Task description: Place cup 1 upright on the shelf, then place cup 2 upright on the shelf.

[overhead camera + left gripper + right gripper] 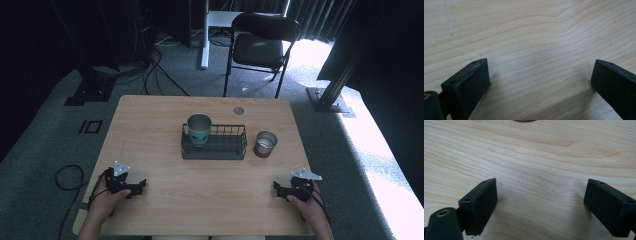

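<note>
Wooden table (165,195): basket (214,149), cup (265,143)

High view: fixed above the person's side, looking forward and down over the whole table (165,190), floor and chair (260,42) beyond. Left gripper view and right gripper view: each very close to the wood, looking along its own spread jaws. Shared: the near tabletop.

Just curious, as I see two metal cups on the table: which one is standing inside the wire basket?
The taller cup with the teal band, standing upright in the left end of the black wire basket. The shorter cup stands on the table just outside the basket's right end.
</note>
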